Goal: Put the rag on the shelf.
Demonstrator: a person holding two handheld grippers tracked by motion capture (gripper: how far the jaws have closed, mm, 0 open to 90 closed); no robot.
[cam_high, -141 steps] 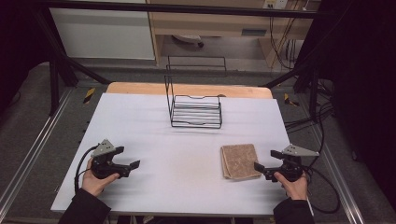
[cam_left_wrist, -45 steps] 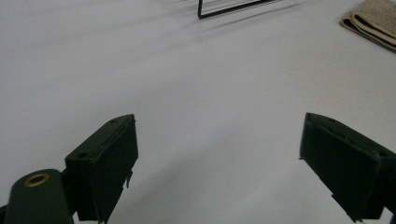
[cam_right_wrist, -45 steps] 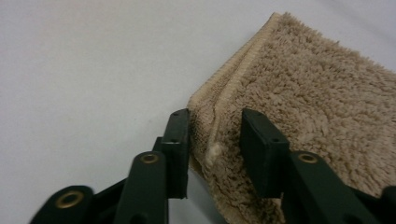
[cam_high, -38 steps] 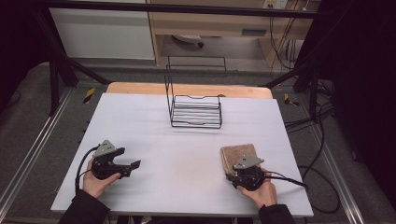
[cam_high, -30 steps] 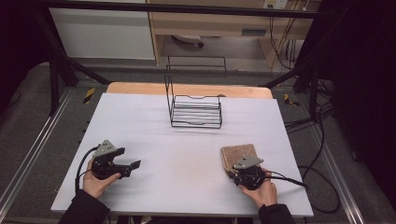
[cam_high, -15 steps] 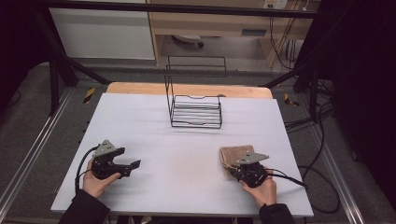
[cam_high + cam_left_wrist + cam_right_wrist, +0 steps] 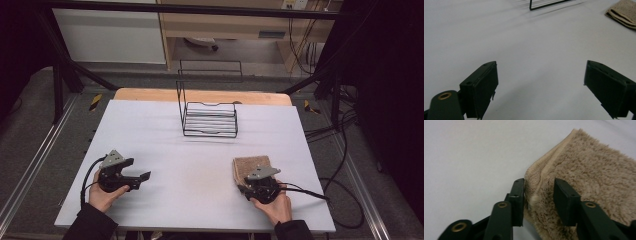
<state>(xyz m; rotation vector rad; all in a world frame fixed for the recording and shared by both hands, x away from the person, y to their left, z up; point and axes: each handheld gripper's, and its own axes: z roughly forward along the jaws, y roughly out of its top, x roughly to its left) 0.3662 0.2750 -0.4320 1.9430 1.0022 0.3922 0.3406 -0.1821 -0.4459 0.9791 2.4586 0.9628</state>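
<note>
A folded tan towel (image 7: 251, 164) lies flat on the white table (image 7: 200, 165) at the near right. My right gripper (image 7: 244, 188) sits low at the towel's near left corner. In the right gripper view the towel (image 7: 594, 175) has its hemmed corner between the jaws of the right gripper (image 7: 539, 186). One pad touches its edge, the other rests on the pile with slack. These jaws have just been opening and stand open. My left gripper (image 7: 143, 177) rests at the near left, its jaws wide open over bare table (image 7: 541, 75). From there the towel (image 7: 624, 13) lies far off.
A black wire rack (image 7: 209, 120) with a tall back frame stands at the far middle of the table; its base (image 7: 544, 3) edges the top of the left gripper view. Cables trail off the table's right edge (image 7: 320, 195). A wooden strip (image 7: 200, 95) borders the far side.
The right gripper came in from the right edge to the towel's near left corner and shifted slightly there. Its jaws have parted. The left gripper has stayed put.
</note>
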